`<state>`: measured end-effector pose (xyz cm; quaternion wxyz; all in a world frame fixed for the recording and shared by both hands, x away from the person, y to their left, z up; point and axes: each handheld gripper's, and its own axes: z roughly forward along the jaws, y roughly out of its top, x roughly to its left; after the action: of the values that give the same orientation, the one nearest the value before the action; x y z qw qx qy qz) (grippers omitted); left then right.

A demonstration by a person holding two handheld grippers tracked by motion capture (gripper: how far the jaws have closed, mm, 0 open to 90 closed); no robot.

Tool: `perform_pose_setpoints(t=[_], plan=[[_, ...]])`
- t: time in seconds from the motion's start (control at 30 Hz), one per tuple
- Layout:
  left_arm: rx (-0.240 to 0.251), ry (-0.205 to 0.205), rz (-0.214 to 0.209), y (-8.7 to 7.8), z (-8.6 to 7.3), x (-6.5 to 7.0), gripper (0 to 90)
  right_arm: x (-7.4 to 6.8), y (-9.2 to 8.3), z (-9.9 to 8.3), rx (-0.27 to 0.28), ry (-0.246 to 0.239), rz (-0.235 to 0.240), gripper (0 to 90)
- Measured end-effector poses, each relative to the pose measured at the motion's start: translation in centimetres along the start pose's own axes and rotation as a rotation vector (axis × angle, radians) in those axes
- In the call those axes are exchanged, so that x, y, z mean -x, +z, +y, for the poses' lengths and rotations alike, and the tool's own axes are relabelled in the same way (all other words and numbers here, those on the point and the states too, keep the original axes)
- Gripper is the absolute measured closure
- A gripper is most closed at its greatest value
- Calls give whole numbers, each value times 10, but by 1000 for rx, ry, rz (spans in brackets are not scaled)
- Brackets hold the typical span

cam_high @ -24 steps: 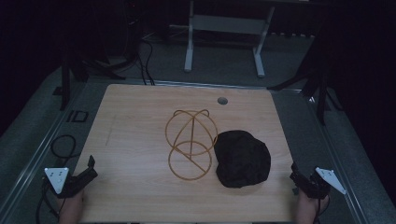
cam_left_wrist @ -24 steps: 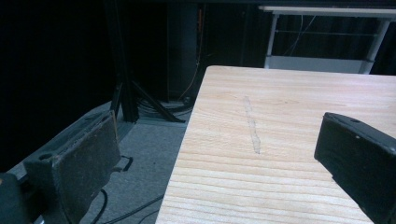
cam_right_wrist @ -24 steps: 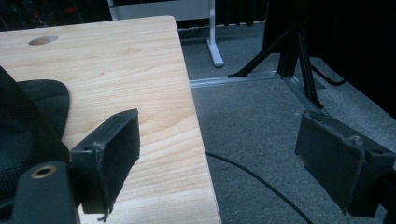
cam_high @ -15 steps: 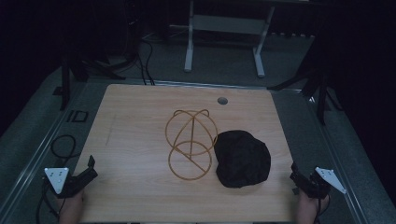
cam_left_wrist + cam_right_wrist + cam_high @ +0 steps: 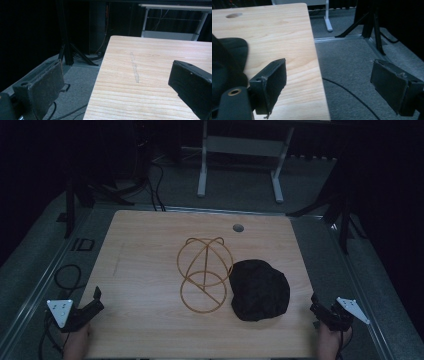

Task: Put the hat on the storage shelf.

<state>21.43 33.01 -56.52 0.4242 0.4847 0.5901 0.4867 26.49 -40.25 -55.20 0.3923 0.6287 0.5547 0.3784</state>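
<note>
On the wooden table (image 5: 145, 245) stands a golden wire frame (image 5: 205, 272) of a round base ring and crossing hoops. A black rumpled cap-like lump (image 5: 260, 290) lies touching its right side; the right gripper view has it at the left edge (image 5: 227, 57). My left gripper (image 5: 98, 300) rests at the table's front left corner, open, with nothing between its jaws (image 5: 116, 67). At the front right edge my right gripper (image 5: 316, 307) is open and empty too, straddling the table's edge (image 5: 329, 65).
A round cable hole (image 5: 238, 227) sits near the table's far edge. A pale streak (image 5: 135, 68) marks the wood on the left. Cables (image 5: 67, 275) lie on the grey floor at the left. Black stand legs (image 5: 340, 215) and a white frame (image 5: 240, 145) stand behind.
</note>
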Motion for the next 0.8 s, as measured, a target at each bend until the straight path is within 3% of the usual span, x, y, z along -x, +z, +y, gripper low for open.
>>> perform_pose_setpoints(t=[0.1,0.13,0.23,0.4,0.63,0.67,0.8], plan=[[1,2,1,0,0,0,6,-1,-4,7,-4,9,34,132],[-1,4,0,0,0,0,6,-4,-10,17,-5,12,68,132],[0,6,0,0,0,1,6,-9,-15,28,-6,-9,105,133],[0,7,1,0,0,1,6,-34,-33,49,-11,-73,194,131],[0,8,-1,0,0,1,6,-54,-49,65,18,-110,267,131],[0,7,-3,0,0,1,6,-60,-54,70,25,-122,304,130],[-1,7,-6,0,0,1,6,-70,-61,76,30,-131,351,129]])
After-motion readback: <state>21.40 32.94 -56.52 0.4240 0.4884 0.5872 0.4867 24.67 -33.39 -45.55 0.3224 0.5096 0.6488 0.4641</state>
